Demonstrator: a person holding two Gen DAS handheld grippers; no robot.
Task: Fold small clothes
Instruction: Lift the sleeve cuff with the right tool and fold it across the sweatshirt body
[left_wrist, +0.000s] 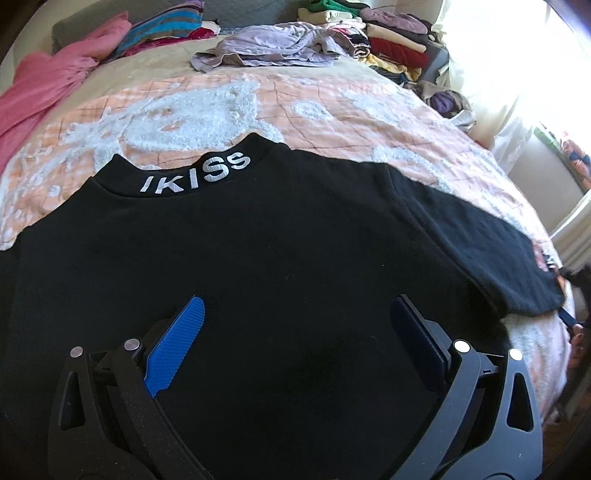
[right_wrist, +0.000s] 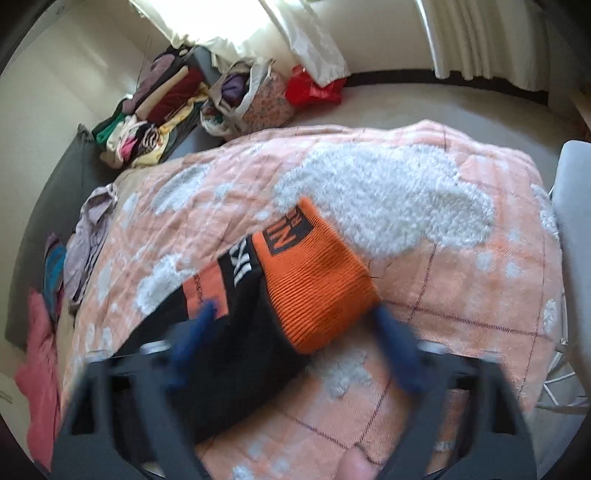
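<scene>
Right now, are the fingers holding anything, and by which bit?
Nothing is held. The left gripper hangs open over the black top; the right gripper has its fingers either side of the sleeve's orange cuff, not pinching it.

Both wrist views close above bed (left_wrist: 332, 110)

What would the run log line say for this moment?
black sweatshirt flat on bed | left tongs open above it | right tongs astride orange cuff, blurred
</scene>
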